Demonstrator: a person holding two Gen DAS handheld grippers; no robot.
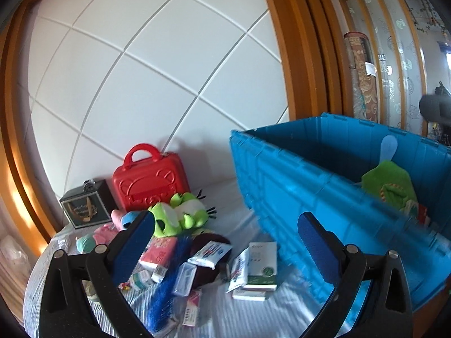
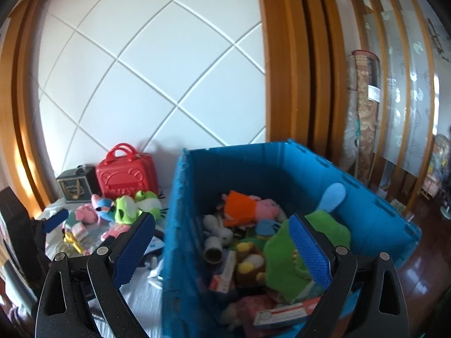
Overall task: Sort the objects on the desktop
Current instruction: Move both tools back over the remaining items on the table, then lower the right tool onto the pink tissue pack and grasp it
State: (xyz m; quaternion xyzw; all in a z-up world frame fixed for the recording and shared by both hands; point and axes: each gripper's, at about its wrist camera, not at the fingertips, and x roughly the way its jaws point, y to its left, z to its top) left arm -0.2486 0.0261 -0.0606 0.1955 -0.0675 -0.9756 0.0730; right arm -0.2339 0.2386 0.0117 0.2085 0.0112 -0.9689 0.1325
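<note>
Left tool (image 1: 225, 249), jaws wide and empty, hangs nearest the white-and-green carton (image 1: 262, 266) at lower centre, big blue plastic crate (image 1: 284, 197) to its right.

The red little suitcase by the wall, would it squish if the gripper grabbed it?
Probably not: the red suitcase looks like moulded hard plastic, so stiff. Its glossy shell may be slippery. Standing upright on the soft striped cloth, it could tip if pushed.

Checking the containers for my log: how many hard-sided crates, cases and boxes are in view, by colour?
Blue crate: 1
Red carry case: 1
Dark box: 1
Total: 3
</note>
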